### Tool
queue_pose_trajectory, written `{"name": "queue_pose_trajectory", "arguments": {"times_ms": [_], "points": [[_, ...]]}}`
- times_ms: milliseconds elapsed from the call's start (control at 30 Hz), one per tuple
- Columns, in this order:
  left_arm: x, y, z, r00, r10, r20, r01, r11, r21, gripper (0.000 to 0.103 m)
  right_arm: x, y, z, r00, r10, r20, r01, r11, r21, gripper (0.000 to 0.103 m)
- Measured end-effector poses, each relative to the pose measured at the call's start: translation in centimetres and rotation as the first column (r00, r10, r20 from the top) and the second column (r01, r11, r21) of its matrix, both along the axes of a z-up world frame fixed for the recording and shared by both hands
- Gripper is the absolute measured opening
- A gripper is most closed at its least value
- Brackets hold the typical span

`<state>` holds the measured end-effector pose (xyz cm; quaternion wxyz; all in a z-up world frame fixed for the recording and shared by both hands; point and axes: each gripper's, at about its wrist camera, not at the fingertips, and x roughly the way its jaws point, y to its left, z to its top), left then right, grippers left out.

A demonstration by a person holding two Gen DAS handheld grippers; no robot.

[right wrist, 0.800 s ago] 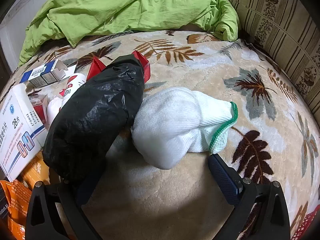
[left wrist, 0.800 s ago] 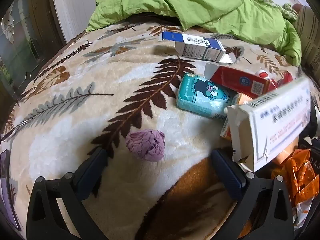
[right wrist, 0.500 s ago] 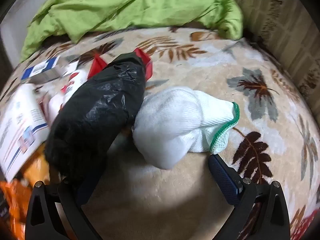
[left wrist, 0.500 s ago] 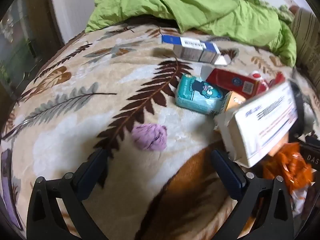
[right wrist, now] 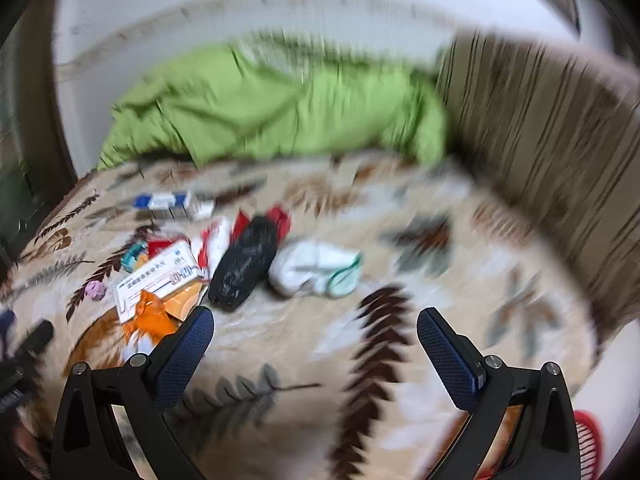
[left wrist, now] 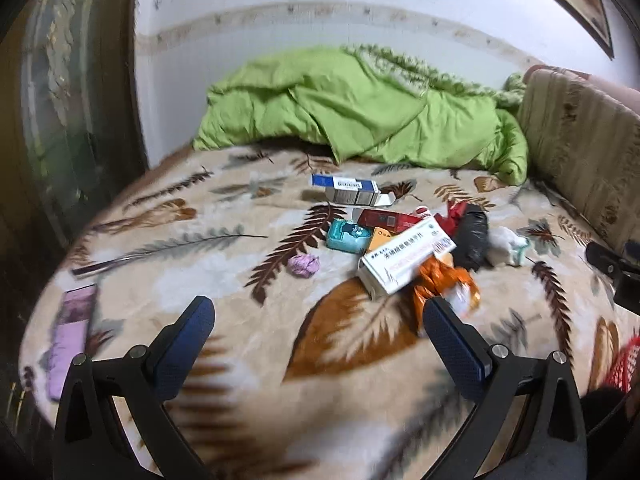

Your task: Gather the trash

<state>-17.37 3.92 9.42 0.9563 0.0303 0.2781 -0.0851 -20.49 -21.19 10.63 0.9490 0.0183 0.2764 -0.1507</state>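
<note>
A heap of trash lies mid-bed on the leaf-patterned blanket [left wrist: 168,280]: a white medicine box [left wrist: 404,262], an orange wrapper [left wrist: 444,284], a teal packet [left wrist: 347,236], a red carton [left wrist: 386,218], a blue-and-white box [left wrist: 346,189], a purple crumpled wad [left wrist: 303,266], a black plastic bag [left wrist: 472,236] and a white cloth with green trim [left wrist: 508,248]. My left gripper [left wrist: 318,322] hangs open well short of the heap, nothing between its fingers. My right gripper [right wrist: 314,330] is open too, held back from the black plastic bag [right wrist: 244,268] and the white cloth [right wrist: 316,268].
A green quilt [left wrist: 360,116] is bunched at the far end under the wall. A striped cushion [left wrist: 580,140] lines the right side. A purple flat packet [left wrist: 70,336] lies near the bed's left edge. A red mesh basket [right wrist: 588,436] shows at the lower right.
Both grippers have pulled back and up from the heap, so the whole bed and wall now show. The trash looks small and farther off. Both stayed open and empty.
</note>
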Motion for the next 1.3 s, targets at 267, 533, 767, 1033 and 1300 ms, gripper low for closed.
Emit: {"name": "queue_pose_trajectory", "arguments": {"times_ms": [267, 533, 767, 1033, 1300], "points": [[-3.5, -0.6, 0.0, 0.998, -0.005, 0.061, 0.002, 0.999, 0.041, 0.103, -7.3, 2.1, 1.4, 0.976, 0.004, 0.216, 0.021, 0.993, -0.113, 0.102], [-3.0, -0.4, -1.2, 1.0, -0.002, 0.014, 0.002, 0.999, 0.039, 0.103, -6.3, 1.8, 0.2, 0.991, 0.031, 0.134, -0.021, 0.997, -0.076, 0.102], [-2.4, -0.1, -1.5, 1.0, 0.006, -0.024, -0.006, 1.0, 0.024, 0.103, -5.3, 1.6, -0.7, 0.998, 0.023, 0.058, -0.02, 0.998, -0.064, 0.102], [-2.4, -0.2, -1.6, 1.0, 0.008, -0.025, -0.007, 1.0, 0.027, 0.103, -4.8, 1.2, -0.8, 0.999, 0.026, 0.021, -0.025, 0.999, -0.045, 0.102], [-2.4, -0.2, -1.8, 1.0, 0.008, -0.03, -0.007, 0.999, 0.032, 0.103, -4.4, 0.8, -0.8, 1.0, 0.023, -0.003, -0.024, 1.0, -0.019, 0.102]]}}
